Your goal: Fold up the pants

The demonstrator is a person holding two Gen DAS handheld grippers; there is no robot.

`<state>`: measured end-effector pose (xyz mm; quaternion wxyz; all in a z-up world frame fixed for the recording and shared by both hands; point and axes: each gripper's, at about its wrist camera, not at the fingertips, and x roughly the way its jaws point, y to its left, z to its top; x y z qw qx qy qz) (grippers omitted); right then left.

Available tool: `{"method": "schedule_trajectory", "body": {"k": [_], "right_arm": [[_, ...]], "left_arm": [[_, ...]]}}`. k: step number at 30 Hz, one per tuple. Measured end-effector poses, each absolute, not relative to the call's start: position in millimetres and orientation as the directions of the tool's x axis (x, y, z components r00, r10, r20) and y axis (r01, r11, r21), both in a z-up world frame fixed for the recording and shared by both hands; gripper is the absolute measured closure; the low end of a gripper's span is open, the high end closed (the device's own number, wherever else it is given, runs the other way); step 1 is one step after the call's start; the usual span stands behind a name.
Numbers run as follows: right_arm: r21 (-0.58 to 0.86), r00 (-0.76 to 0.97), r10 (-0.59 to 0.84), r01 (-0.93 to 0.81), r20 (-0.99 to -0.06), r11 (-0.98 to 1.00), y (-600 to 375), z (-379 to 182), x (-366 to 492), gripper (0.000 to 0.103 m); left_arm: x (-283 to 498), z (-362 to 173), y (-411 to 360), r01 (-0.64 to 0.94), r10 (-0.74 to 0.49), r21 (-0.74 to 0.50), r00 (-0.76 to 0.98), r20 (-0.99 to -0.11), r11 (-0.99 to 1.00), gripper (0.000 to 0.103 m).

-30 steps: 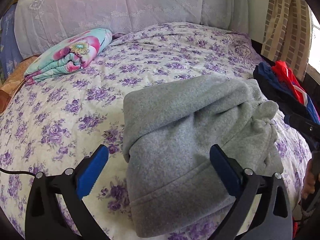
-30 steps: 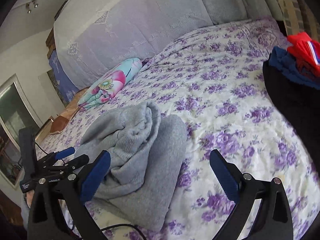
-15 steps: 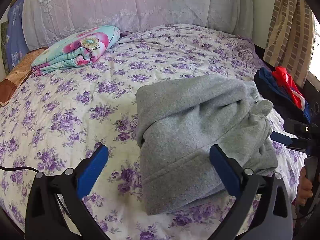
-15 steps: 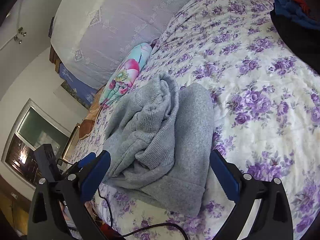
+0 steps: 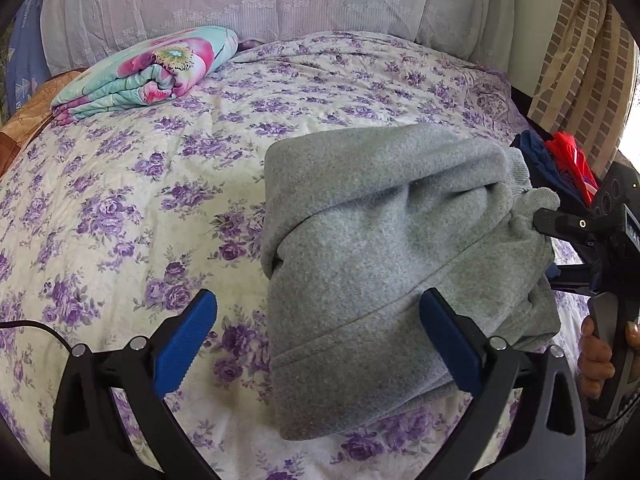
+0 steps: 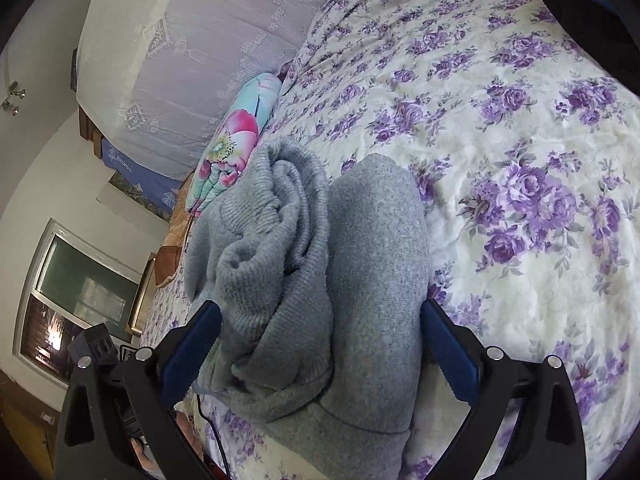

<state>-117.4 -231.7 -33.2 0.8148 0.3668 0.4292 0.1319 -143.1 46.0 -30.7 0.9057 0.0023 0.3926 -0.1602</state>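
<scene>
Soft, bulky grey pants (image 5: 380, 248) lie folded on the bed (image 5: 120, 184), both grippers (image 5: 318, 344) (image 6: 320, 352) spread wide and empty, thick folded edges likely the surest hold.

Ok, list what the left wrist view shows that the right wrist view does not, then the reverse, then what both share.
Only the left wrist view: the brick-pattern curtain, the red garment and the hand holding the right gripper. Only the right wrist view: the window and the bunched ribbed end of the pants. Both: the grey pants, the rolled floral blanket, the purple-flowered bedspread.
</scene>
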Motion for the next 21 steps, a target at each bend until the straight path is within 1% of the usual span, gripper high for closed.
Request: {"method": "schedule_trajectory", "body": {"k": [9,21], "right_arm": [[0.728,0.588,0.56,0.073,-0.583,0.682,-232.7,-46.0,-110.7,0.003],[0.714,0.613,0.56,0.01,-0.557,0.7,-230.7,-46.1,-119.3,0.003]], "left_arm": [[-142.5,-37.4,46.3,0.285,-0.313,-0.164,0.627,-0.713,0.944,0.004],[-135.1,-54.3,56.9,0.262,-0.395,-0.296,0.568,-0.722,0.918,0.004]]}}
